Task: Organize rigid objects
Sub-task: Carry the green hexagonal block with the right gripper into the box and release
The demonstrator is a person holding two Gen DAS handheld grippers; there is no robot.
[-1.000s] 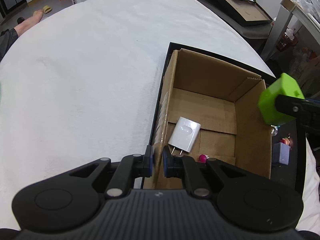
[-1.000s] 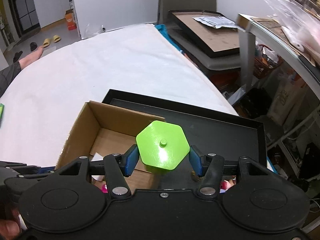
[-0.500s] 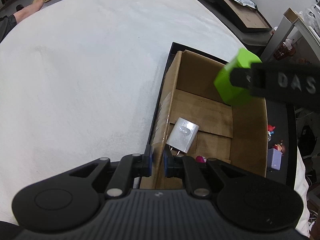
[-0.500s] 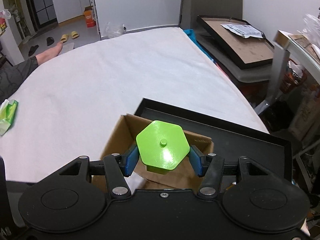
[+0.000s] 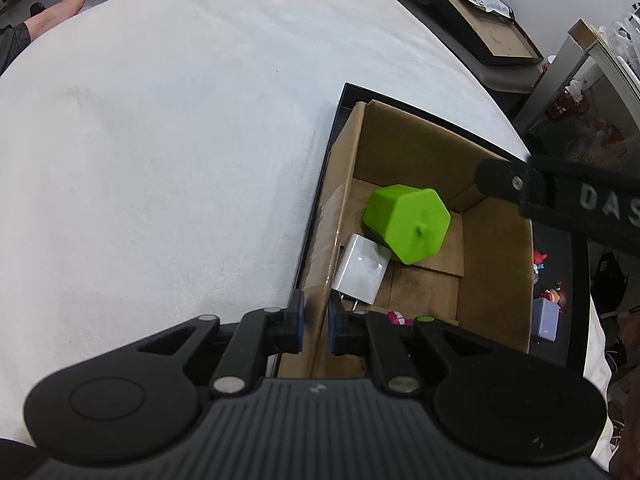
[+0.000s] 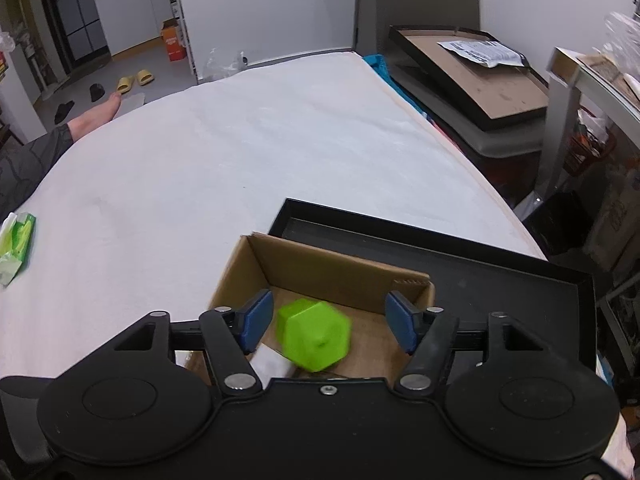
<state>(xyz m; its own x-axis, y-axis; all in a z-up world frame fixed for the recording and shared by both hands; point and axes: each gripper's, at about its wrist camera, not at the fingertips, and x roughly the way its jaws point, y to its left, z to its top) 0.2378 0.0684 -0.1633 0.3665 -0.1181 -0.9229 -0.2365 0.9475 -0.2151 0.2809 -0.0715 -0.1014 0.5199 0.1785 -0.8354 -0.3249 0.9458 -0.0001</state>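
Note:
A green hexagonal block [image 5: 408, 228] lies tilted inside the open cardboard box [image 5: 496, 280], partly on a white charger [image 5: 362, 270]. It also shows, blurred, in the right wrist view [image 6: 316, 334]. My right gripper [image 6: 330, 320] is open and empty above the box [image 6: 340, 268]; its arm [image 5: 560, 196] crosses the left wrist view. My left gripper [image 5: 314, 326] is shut on the box's near left wall. A small pink item [image 5: 398, 318] lies at the box's near end.
The box sits in a black tray [image 6: 500, 264] on a white cloth-covered surface [image 5: 160, 140]. Small toys [image 5: 548, 312] lie in the tray right of the box. A green packet [image 6: 16, 248] lies at far left. A person's foot [image 6: 96, 114] is beyond the surface.
My right gripper opened and let go of the green block, which dropped into the box. The left gripper kept its hold on the box wall.

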